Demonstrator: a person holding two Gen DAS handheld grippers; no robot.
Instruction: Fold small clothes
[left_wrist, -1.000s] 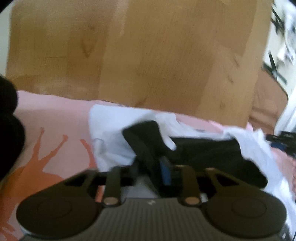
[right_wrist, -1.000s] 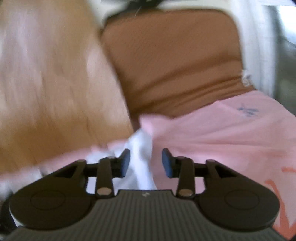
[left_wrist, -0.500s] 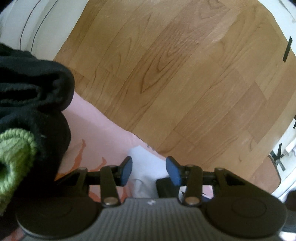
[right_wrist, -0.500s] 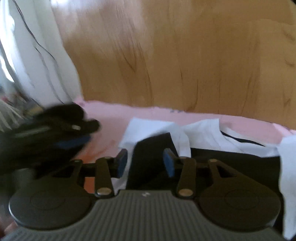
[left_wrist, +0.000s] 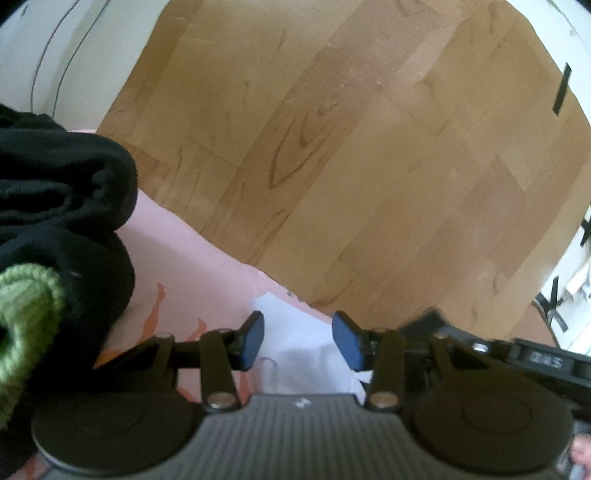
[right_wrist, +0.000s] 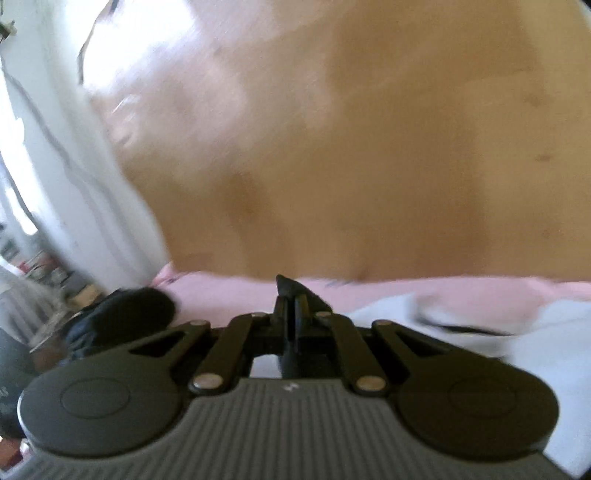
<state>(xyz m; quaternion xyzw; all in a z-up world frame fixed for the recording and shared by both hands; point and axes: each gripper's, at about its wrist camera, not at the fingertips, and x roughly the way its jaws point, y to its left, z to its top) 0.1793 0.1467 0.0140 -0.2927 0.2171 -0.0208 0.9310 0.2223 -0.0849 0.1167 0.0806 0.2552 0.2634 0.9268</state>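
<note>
At the near edge of the pink sheet (left_wrist: 207, 258), which ends where the wooden floor (left_wrist: 369, 147) begins, the white garment (left_wrist: 303, 347) lies directly ahead of the left gripper (left_wrist: 297, 339): its pale corner sits between the blue pads (left_wrist: 251, 341), which stand apart without pressing on it. The cloth spreads from there toward the right, so its long axis appears to run left to right along the sheet's edge. The right gripper (right_wrist: 291, 306) has its jaws together, clamped on a dark point of fabric (right_wrist: 291, 286) that sticks up past the tips. In the blurred right wrist view the white cloth (right_wrist: 480, 314) stretches off to the right; the left view alone shows black clothing (left_wrist: 62, 206) and a green knit cuff (left_wrist: 26, 321) piled at the left.
</note>
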